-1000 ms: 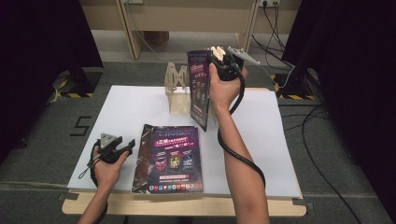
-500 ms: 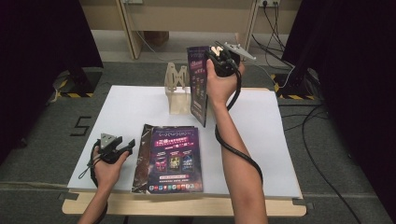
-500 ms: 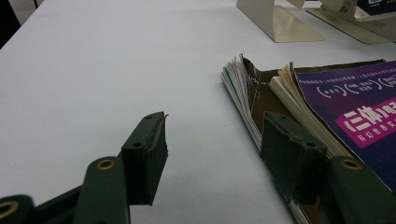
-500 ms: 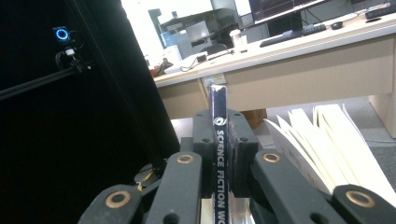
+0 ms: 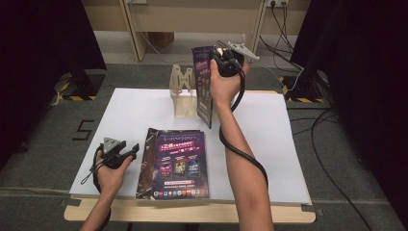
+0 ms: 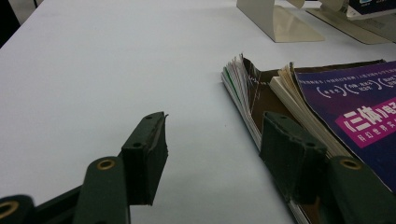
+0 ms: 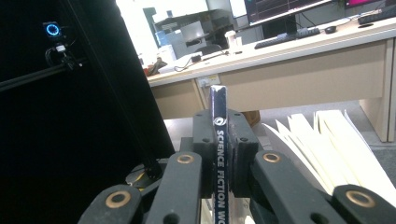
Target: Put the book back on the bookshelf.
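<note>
Right gripper (image 5: pixel 222 57) fingers clamp the upright magazine (image 5: pixel 204 86), cover text unreadable; left gripper (image 5: pixel 126 150) fingers gape, empty. Far wooden rack (image 5: pixel 183 96) contents hidden.

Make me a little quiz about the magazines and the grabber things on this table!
1. True or false: the right gripper is clamped on the spine of an upright magazine.
2. What lies flat on the white table beside the left gripper? A) a stack of magazines B) a cup C) a ball
3. Fill in: the left gripper's jaws stand ___ with nothing between them.

Key:
1. True. The jaws pinch the dark spine, held up near the beige rack.
2. A. The stack of magazines lies there, purple cover on top.
3. Open.
</note>
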A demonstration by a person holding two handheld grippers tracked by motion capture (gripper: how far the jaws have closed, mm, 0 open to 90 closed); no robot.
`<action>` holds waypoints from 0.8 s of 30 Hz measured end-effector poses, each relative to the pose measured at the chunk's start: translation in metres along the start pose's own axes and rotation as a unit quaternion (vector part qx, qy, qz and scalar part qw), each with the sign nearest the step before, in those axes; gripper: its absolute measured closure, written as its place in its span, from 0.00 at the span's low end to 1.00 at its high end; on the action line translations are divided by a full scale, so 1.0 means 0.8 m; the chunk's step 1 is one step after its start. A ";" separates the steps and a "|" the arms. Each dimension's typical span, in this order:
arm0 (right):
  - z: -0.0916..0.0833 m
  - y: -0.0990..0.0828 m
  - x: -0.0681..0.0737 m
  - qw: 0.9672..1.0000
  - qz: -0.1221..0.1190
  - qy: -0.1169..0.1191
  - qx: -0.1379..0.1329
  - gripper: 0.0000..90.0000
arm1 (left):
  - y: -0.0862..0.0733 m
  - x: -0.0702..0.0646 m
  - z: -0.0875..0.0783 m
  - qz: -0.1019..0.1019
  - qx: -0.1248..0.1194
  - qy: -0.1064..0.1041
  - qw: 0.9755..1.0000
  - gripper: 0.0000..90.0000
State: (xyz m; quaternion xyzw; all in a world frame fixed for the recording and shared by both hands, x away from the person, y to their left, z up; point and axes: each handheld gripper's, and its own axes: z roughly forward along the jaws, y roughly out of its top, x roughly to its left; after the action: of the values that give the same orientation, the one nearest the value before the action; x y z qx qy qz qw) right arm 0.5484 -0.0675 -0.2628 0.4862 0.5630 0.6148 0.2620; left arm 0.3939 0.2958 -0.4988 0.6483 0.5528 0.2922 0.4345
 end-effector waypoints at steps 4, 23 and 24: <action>0.002 0.000 0.001 1.000 -0.003 -0.004 -0.001 0.94 | 0.000 0.000 0.000 0.001 -0.001 0.000 1.000 0.45; 0.017 -0.006 0.000 1.000 -0.008 -0.017 0.007 0.94 | 0.000 -0.001 0.000 0.003 0.001 0.000 1.000 0.45; 0.018 -0.006 0.000 1.000 -0.008 -0.017 0.006 0.94 | 0.000 0.000 0.000 0.002 0.002 -0.001 1.000 0.45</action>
State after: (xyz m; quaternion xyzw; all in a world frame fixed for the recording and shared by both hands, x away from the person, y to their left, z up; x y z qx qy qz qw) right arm 0.5603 -0.0603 -0.2688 0.4938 0.5656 0.6009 0.2739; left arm 0.3940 0.2954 -0.4988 0.6507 0.5515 0.2916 0.4330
